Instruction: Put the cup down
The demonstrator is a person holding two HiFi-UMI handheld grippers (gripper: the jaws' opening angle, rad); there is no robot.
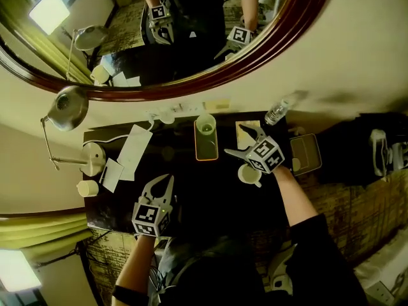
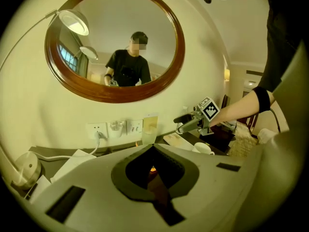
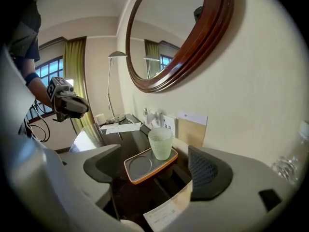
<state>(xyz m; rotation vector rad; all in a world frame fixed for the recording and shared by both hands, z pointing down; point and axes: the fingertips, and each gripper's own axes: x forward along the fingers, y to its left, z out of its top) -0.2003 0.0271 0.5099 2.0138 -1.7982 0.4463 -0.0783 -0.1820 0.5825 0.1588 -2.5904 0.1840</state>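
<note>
There were two grippers, one glass cup [image 1: 205, 125], one orange-rimmed tray [image 1: 205, 153], one white mug [image 1: 248, 174], one clear bottle [image 1: 277, 112], one desk lamp [image 1: 69, 107] and a few loose papers [image 1: 134, 150]. The right gripper [image 1: 238, 140] had its jaws spread wide with nothing between the pads; it hung over the table [image 1: 210, 203] just to the right of the tray, touching neither tray nor cup, and the white mug stood close under its marker cube. In its own view the glass cup showed beyond the gap, well clear of both jaws. The cup stood upright on the far end of the tray, nearest the wall, beside an empty round recess. The left gripper [image 1: 162, 182] had its jaws pressed together on nothing and was held over the near edge of the table, well apart from the tray. The table was dark and glossy, set against a cream wall [image 1: 357, 56] under an oval wood-framed mirror [image 1: 191, 43]. Yellow-green curtains [image 1: 38, 225] hung at the left and patterned carpet [image 1: 357, 215] lay at the right.
</note>
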